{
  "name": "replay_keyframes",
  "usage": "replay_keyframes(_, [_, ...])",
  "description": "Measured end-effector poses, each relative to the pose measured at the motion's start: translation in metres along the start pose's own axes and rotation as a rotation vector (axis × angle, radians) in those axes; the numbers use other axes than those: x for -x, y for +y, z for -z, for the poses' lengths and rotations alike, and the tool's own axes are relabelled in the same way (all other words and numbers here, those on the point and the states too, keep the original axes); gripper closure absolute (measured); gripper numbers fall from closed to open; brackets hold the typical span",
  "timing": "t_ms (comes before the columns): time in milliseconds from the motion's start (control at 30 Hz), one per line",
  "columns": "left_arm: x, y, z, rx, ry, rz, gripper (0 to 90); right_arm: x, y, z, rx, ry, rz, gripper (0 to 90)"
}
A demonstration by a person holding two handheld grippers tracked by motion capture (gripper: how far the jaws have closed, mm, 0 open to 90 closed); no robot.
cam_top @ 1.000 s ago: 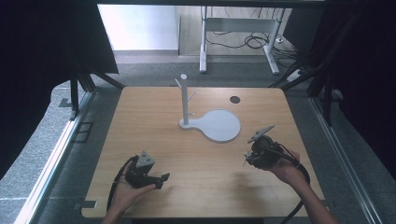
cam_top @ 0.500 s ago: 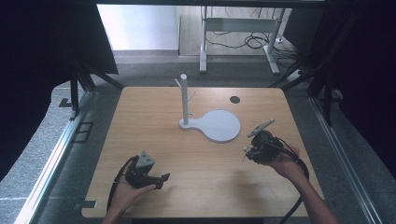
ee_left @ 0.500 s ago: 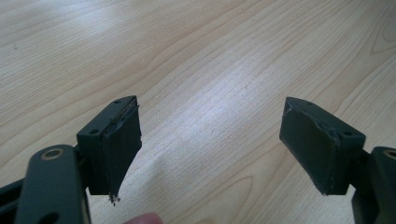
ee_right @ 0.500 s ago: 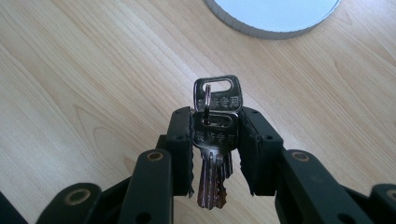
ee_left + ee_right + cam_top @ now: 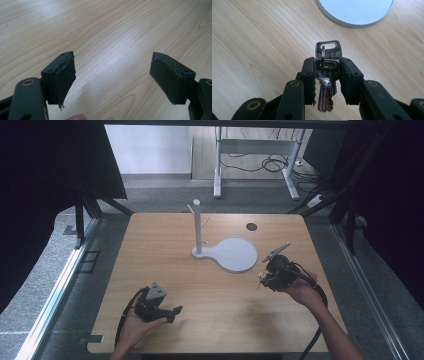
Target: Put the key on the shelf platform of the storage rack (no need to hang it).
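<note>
Light wood surface (image 5: 215,295) with grey floor all around it, dark curtains on both sides, and a white desk frame with a tangle of cables on the floor behind. Near the far middle of the surface sits a white stand (image 5: 197,226), basically an upright post with a couple of short pegs, joined to a flat round white base plate (image 5: 235,254). There's also a small dark round spot (image 5: 251,226) on the wood just past the plate. The left gripper (image 5: 172,310) is down at the near left, held in the person's left hand (image 5: 134,330), low over bare wood; in the left gripper view its fingers (image 5: 62,77) are spread wide apart with nothing between them, just wood grain. The right gripper (image 5: 261,282) is on the right side, held in the right hand (image 5: 300,292), just beside the near right edge of the round plate. In the right gripper view the fingers (image 5: 308,77) are pinching a pair of silver keys (image 5: 327,75) on a small ring, heads up toward the plate, blades hanging back toward the gripper body. The keys are held above the surface, and the plate's edge shows right ahead of them.
</note>
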State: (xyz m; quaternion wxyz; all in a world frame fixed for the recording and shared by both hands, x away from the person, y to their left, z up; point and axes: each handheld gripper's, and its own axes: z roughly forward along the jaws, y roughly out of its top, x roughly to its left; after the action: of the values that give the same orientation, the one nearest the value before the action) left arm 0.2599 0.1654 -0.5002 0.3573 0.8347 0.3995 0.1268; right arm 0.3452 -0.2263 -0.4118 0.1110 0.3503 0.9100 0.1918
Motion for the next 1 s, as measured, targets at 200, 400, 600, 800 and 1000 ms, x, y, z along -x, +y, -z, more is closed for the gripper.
replay_keyframes(200, [0.0, 0.0, 0.0, 0.0, -0.002, -0.001, 21.0, 0.001, 0.007, -0.002, 0.003, 0.004, -0.002, 67.4])
replay_keyframes(400, [0.0, 0.0, -0.001, 0.0, -0.003, -0.003, 21.0, 0.003, 0.014, -0.005, -0.001, 0.012, 0.003, 67.4])
replay_keyframes(600, [0.001, 0.0, -0.001, 0.0, -0.006, -0.004, 21.0, 0.005, 0.021, -0.009, 0.0, 0.019, -0.001, 67.4])
replay_keyframes(800, [0.001, 0.0, -0.002, -0.003, -0.007, -0.005, 21.0, 0.009, 0.025, -0.013, -0.008, 0.022, -0.004, 67.4])
replay_keyframes(1000, [0.001, 0.0, -0.002, -0.005, -0.007, -0.005, 21.0, 0.014, 0.031, -0.015, -0.01, 0.024, -0.015, 67.4])
